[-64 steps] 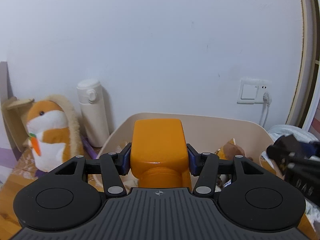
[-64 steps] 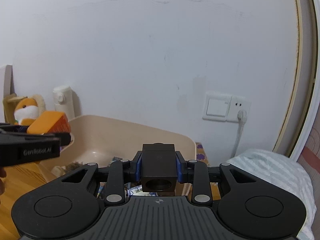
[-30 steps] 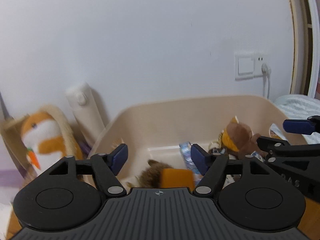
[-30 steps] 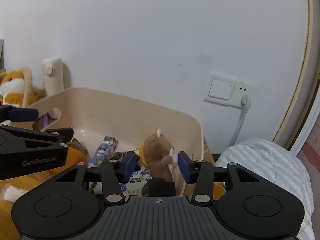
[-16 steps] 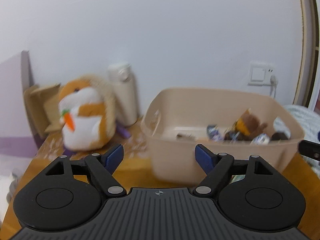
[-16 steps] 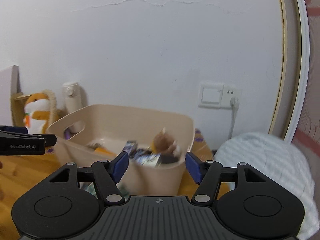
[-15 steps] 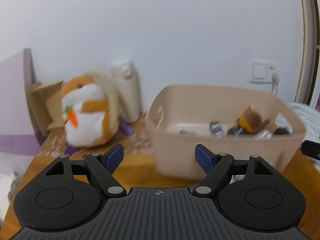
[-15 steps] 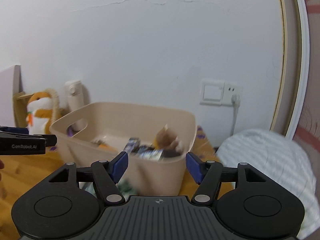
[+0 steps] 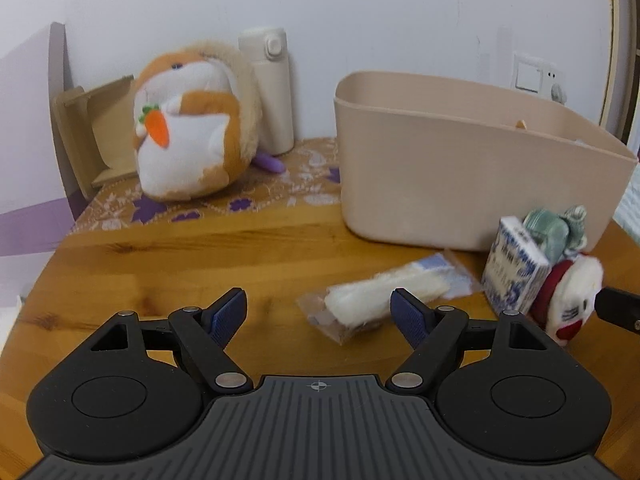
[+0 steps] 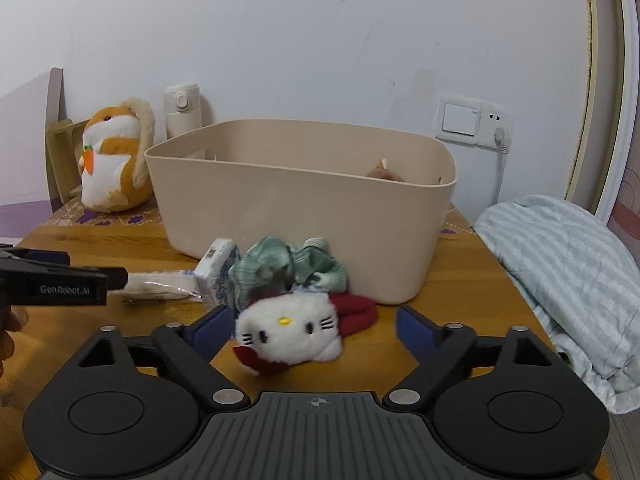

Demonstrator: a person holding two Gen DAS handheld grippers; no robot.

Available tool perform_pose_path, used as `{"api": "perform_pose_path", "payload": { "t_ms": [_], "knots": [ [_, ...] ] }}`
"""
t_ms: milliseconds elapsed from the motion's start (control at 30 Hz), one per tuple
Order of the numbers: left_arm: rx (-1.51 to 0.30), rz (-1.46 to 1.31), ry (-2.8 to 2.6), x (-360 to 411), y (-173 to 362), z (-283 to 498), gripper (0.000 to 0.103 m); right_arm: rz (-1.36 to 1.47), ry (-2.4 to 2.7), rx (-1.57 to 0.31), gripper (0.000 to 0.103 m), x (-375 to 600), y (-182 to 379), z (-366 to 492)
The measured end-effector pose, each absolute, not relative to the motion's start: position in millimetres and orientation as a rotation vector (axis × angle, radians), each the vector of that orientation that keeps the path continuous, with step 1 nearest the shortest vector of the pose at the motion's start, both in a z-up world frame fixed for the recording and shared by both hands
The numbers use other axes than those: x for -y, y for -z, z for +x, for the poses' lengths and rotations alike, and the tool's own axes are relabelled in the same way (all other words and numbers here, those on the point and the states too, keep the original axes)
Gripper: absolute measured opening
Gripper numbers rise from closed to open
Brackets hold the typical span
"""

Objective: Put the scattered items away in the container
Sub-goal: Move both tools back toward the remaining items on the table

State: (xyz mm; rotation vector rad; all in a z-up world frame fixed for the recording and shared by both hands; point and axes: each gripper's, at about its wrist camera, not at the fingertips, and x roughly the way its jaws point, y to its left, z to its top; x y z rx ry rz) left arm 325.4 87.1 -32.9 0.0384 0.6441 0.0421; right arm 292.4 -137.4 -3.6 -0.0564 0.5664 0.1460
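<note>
A: Left gripper [image 9: 319, 316] state?

B: Jaws spread wide, holding nothing. A plastic packet [image 9: 384, 294] lies on the table [image 9: 180, 264] just ahead, nearer its right finger.

A: Right gripper [image 10: 314, 330]?

B: Also spread, empty. A white cat plush [image 10: 290, 330] sits between its fingers, closer to the left one; contact unclear. A green cloth [image 10: 288, 266] and a small box [image 10: 216, 266] lie just beyond it.

A: Bin [image 10: 300, 208]?

B: Straight ahead of the right gripper, behind those items; ahead and right of the left one.
</note>
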Motion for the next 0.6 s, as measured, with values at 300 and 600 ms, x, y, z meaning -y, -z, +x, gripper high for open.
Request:
{"api": "perform_pose_path", "payload": {
  "t_ms": [300,600],
  "knots": [
    [-0.647,0.019,-0.012,-99.4,47.8,337.1,0.082,-0.059,-0.083,-0.631,0.103,122.6,20.8,309.1],
    [-0.608,0.068,0.030,-94.9,52.8,351.0,0.082,-0.040,-0.043,-0.672,0.103,122.8,39.1,325.7]
  ]
}}
